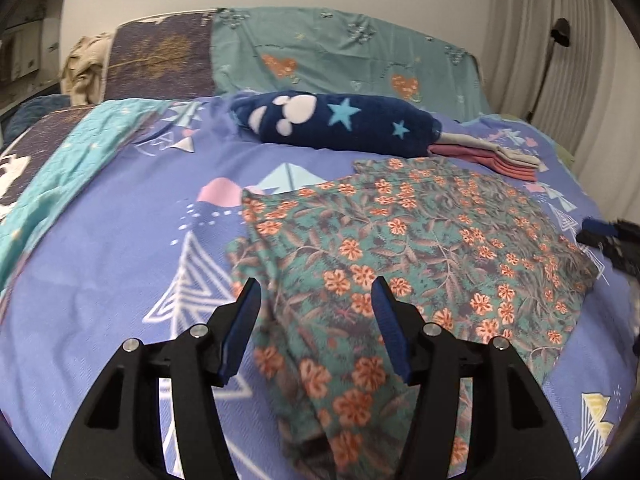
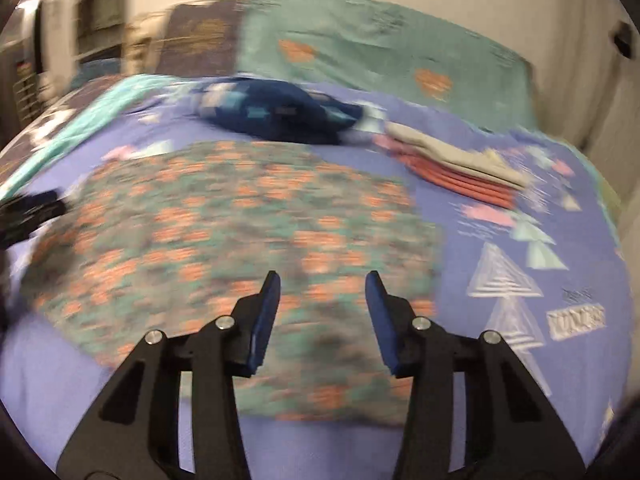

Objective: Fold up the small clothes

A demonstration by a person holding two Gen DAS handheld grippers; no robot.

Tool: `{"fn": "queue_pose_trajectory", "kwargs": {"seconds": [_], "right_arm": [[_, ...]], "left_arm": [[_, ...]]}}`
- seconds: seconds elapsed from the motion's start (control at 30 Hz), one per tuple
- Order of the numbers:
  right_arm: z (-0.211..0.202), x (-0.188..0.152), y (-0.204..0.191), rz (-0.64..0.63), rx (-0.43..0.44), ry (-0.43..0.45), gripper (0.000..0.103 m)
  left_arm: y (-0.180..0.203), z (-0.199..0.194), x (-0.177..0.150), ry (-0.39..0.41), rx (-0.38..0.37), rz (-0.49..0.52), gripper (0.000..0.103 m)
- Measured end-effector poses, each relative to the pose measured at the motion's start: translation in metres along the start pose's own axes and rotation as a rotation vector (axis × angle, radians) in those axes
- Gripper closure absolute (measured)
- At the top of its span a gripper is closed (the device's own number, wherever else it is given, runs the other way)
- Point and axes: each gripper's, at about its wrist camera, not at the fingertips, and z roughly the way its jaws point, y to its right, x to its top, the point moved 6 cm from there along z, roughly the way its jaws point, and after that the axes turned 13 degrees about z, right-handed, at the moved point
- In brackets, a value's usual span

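A small green garment with orange flowers (image 1: 408, 248) lies spread on the bed, partly folded, with a narrower part running toward the camera. My left gripper (image 1: 316, 292) is open and empty, hovering over the garment's near left part. The right wrist view is motion-blurred; there the same garment (image 2: 224, 248) lies flat and my right gripper (image 2: 322, 284) is open and empty above its near edge. The right gripper also shows at the right edge of the left wrist view (image 1: 612, 240), beside the garment's right corner.
The bed has a blue sheet (image 1: 100, 280) with triangle prints. A dark blue plush item with stars (image 1: 336, 124) lies behind the garment. A stack of folded pink and grey clothes (image 1: 496, 158) sits at the back right. Teal pillows (image 1: 340, 52) and a curtain (image 1: 560, 60) stand beyond.
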Motion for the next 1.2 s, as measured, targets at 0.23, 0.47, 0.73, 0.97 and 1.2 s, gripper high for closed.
{"fn": "queue_pose_trajectory", "kwargs": {"seconds": [0.23, 0.47, 0.73, 0.97, 1.2], "right_arm": [[-0.014, -0.038, -0.1, -0.259, 0.145, -0.005, 0.049], [-0.015, -0.067, -0.18, -0.448, 0.27, -0.001, 0.045], [-0.012, -0.098, -0.225, -0.6, 0.303, -0.007, 0.045], [-0.012, -0.116, -0.25, -0.707, 0.269, 0.019, 0.046], [-0.001, -0.12, -0.281, -0.78, 0.183, 0.077, 0.055]], "left_arm": [[0.01, -0.03, 0.009, 0.057, 0.064, 0.031, 0.033], [0.002, -0.035, 0.003, 0.059, 0.114, -0.01, 0.012], [-0.022, -0.015, -0.021, 0.009, 0.068, -0.12, 0.012], [-0.043, 0.009, -0.046, -0.037, -0.083, -0.319, 0.012], [-0.048, 0.008, -0.052, -0.003, -0.127, -0.374, 0.02]]}}
